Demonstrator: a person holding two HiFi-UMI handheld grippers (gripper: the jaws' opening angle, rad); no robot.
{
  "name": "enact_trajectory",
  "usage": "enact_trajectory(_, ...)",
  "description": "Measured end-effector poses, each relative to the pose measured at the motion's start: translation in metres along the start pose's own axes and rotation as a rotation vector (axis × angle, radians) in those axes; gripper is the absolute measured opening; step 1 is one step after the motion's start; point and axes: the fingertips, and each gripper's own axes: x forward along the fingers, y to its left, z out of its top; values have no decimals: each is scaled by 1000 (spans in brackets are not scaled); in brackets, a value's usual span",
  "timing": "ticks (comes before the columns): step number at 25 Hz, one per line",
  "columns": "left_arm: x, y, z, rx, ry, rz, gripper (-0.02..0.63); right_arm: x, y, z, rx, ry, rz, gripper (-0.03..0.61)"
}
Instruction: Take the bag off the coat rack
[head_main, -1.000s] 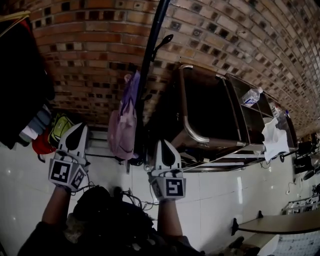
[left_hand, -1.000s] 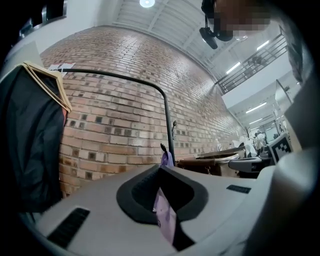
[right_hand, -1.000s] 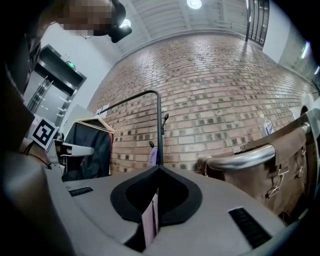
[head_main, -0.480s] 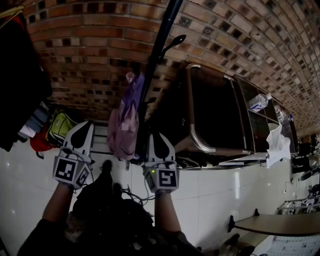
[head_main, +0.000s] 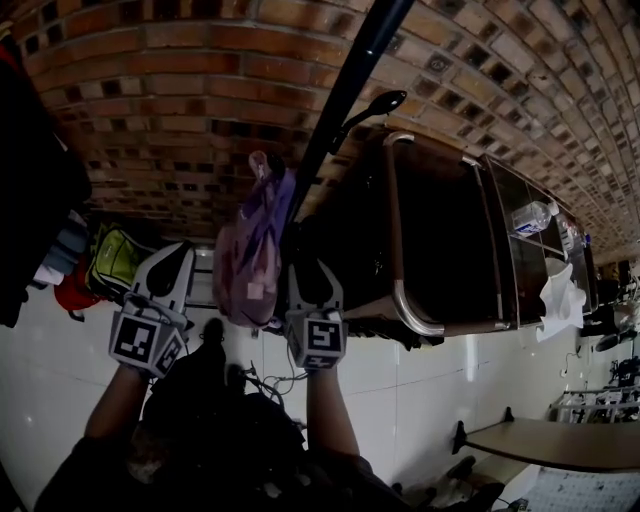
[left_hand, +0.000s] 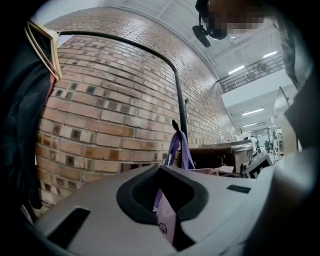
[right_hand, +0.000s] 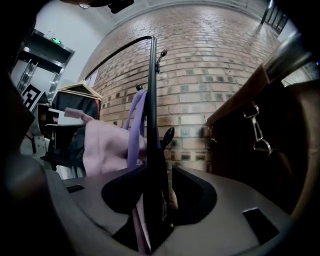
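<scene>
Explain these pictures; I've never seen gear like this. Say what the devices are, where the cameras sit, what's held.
A person holds a two-jaw tool in each hand: the left gripper and the right gripper. The head view comes from a camera on the person's head; each gripper view rides on its tool, looking along the jaws. A pink bag with purple straps hangs on a coat rack before a brick wall. Nothing is held: the left jaws stand apart, the right jaws are opening, the rack's pole showing between them.

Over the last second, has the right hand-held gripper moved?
Yes. In the head view the right hand-held gripper has closed in on the coat rack pole; its jaws are opening, pole between them.
</scene>
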Motion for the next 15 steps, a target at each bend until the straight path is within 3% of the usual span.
enact_trajectory(2, 11, 5, -6, 0, 24, -10, 18, 14, 1, -9, 10, 26, 20, 191)
enact_trajectory(11, 53, 15, -32, -8, 79, -65, 18, 57, 11, -24, 12, 86, 106, 193)
enact_trajectory(15, 65, 23, -37, -16, 94, -70, 18, 74, 13, -31, -2, 121, 82, 193)
